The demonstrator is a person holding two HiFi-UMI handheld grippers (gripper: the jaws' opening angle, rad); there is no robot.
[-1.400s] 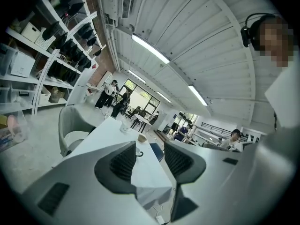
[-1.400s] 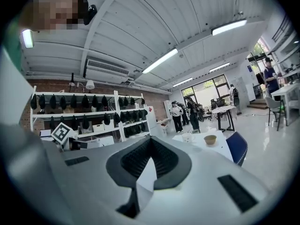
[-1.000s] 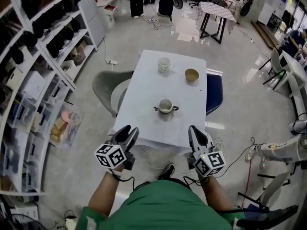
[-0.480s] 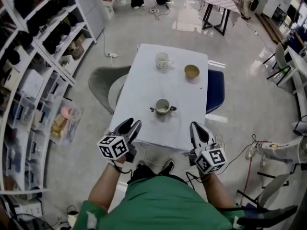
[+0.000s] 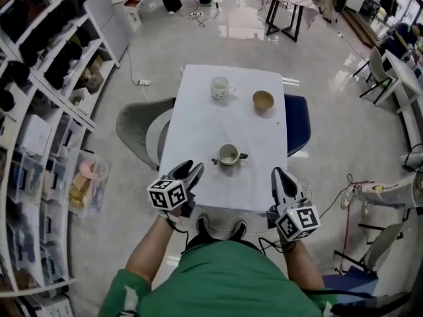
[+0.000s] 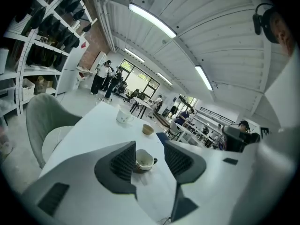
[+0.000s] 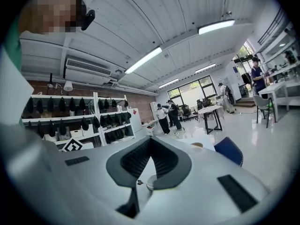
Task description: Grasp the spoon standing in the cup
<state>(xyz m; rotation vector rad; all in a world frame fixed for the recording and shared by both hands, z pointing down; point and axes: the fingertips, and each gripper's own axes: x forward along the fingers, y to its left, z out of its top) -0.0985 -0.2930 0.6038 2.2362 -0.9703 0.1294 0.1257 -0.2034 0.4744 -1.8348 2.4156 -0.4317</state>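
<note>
A pale cup (image 5: pixel 229 154) stands in the middle of the white table (image 5: pixel 198 127), its handle to the right. A thin spoon handle (image 5: pixel 215 161) sticks out of it to the left. My left gripper (image 5: pixel 190 170) is open over the table's near left edge, short of the cup. In the left gripper view the cup (image 6: pixel 144 159) shows between the spread jaws of that gripper (image 6: pixel 149 149). My right gripper (image 5: pixel 280 176) is at the near right edge with its jaws together. In the right gripper view its tips (image 7: pixel 151 140) touch, with the cup (image 7: pixel 149 184) and spoon handle (image 7: pixel 137 182) below them.
A white mug (image 5: pixel 220 87) and a brown bowl (image 5: pixel 263 100) sit at the table's far end. A grey chair (image 5: pixel 135 121) stands left of the table, a blue chair (image 5: pixel 297 121) right. Shelving (image 5: pixel 39 78) lines the left wall; cables lie on the floor.
Both grippers have moved forward from in front of the table to over its near edge, closer to the cup. The head view has shifted with them.
</note>
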